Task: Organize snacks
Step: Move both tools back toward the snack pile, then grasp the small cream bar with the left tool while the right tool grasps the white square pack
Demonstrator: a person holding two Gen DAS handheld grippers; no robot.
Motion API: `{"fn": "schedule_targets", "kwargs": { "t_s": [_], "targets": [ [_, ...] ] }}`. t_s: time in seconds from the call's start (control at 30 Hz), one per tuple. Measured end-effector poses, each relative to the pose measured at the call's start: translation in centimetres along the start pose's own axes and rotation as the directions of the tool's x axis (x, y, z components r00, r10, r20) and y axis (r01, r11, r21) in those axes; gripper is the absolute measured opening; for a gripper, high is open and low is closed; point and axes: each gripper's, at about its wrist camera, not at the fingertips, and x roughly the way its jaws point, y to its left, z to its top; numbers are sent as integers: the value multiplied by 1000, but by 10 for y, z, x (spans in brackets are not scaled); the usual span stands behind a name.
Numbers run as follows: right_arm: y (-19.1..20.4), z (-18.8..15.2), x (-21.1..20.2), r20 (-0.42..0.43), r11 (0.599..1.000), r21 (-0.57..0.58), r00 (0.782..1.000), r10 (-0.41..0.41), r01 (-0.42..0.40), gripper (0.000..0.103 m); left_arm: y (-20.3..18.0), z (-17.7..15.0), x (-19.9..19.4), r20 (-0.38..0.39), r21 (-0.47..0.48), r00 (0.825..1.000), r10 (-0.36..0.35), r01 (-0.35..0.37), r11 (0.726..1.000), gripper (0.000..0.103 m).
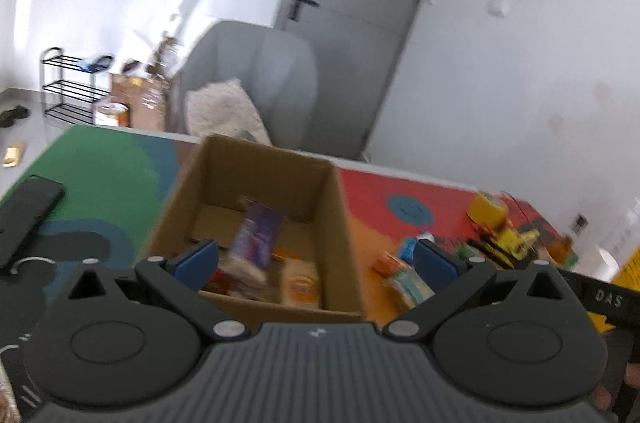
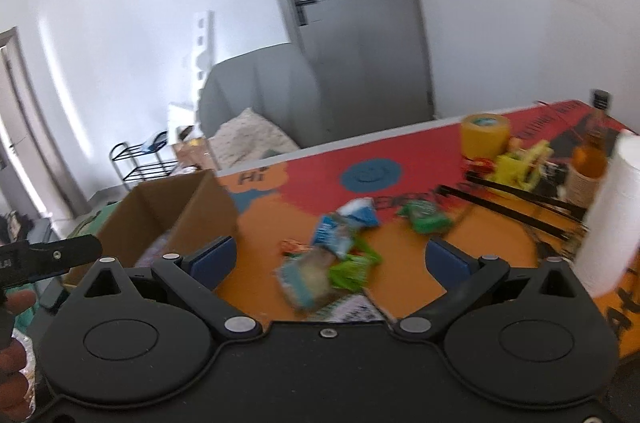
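An open cardboard box [image 1: 328, 223] stands on the colourful table mat, with a purple packet [image 1: 258, 237] and other snack packets inside. My left gripper [image 1: 314, 263] hovers just before the box's near wall, open, nothing between its blue pads. More loose snacks [image 1: 404, 275] lie to the right of the box. In the right wrist view the box [image 2: 176, 207] is at the left, and a heap of blue and green snack packets [image 2: 336, 255] lies on the orange part of the mat. My right gripper [image 2: 330, 259] is open above that heap, not touching it.
A yellow tape roll [image 2: 485, 135], yellow toy, black sticks [image 2: 516, 199], a bottle [image 2: 590, 155] and a white paper roll [image 2: 612, 215] crowd the table's right side. A black phone [image 1: 28, 219] lies at the left. A grey armchair [image 1: 256, 79] and door stand behind.
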Motion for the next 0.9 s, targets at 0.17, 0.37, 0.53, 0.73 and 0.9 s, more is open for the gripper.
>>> {"fn": "schedule_targets", "kwargs": {
  "t_s": [0.17, 0.37, 0.53, 0.73, 0.9],
  "targets": [
    [-24, -9, -5, -9, 999, 40, 1000, -25, 26, 103, -23, -6, 7, -19, 60, 999, -39, 41, 997, 103],
    [-39, -18, -6, -32, 998, 49, 999, -33, 35, 103, -55, -18, 10, -17, 105, 994, -106, 107, 989, 103],
    [-45, -29, -3, -45, 998, 58, 999, -2, 4, 102, -69, -33, 17, -55, 104, 991, -125, 130, 986, 100],
    [-48, -42, 9, -86, 996, 78, 994, 61, -54, 89, -72, -54, 26, -100, 91, 990, -96, 105, 990, 89],
    [-54, -48, 20, -110, 993, 90, 990, 84, -74, 78, -76, -66, 43, -144, 79, 984, -102, 114, 990, 70]
  ]
}}
